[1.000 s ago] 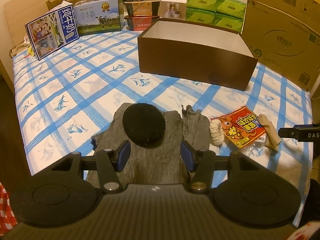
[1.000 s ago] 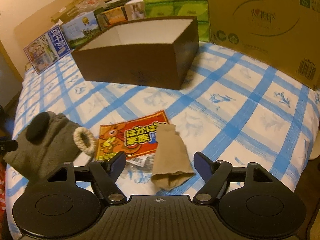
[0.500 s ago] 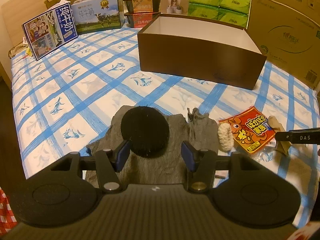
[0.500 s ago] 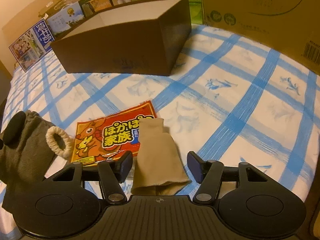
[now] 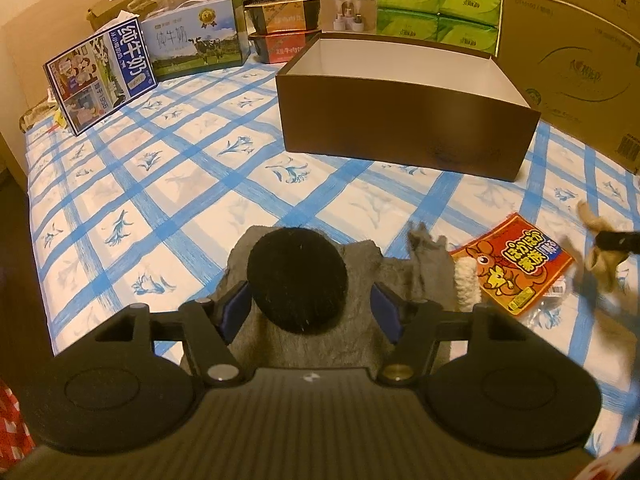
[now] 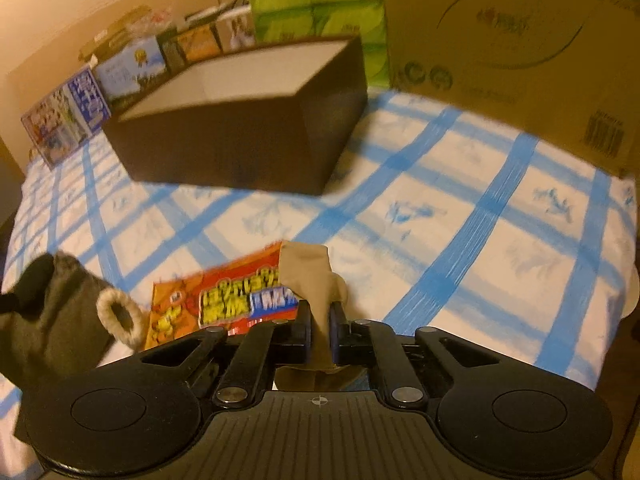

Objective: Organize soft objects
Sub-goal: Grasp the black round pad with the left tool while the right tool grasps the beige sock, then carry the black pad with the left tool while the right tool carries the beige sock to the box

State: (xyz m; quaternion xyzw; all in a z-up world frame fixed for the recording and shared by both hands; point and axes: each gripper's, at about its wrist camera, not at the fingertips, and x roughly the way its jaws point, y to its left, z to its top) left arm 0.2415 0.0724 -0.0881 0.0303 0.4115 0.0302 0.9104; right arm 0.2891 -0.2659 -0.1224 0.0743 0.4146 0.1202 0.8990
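My right gripper point(image 6: 319, 322) is shut on a beige sock point(image 6: 308, 276) and holds it just above the bedsheet; it shows blurred at the right of the left wrist view point(image 5: 600, 256). My left gripper point(image 5: 310, 306) is open, its fingers either side of a black round pad point(image 5: 298, 278) lying on a grey cloth point(image 5: 360, 264). A cream fuzzy ring point(image 5: 466, 286) and an orange heat-pack packet point(image 5: 516, 264) lie to the right. An open brown box point(image 5: 400, 136) stands beyond.
Milk cartons point(image 5: 100, 80), snack boxes point(image 5: 284, 20), green tissue packs point(image 5: 438, 12) and a large cardboard box point(image 5: 576, 60) line the far side of the blue-checked bed point(image 5: 160, 184). The bed's left edge drops to a dark floor.
My right gripper has closed on the beige sock and lifted it off the sheet. My left gripper has moved slightly forward around the black pad and stays open.
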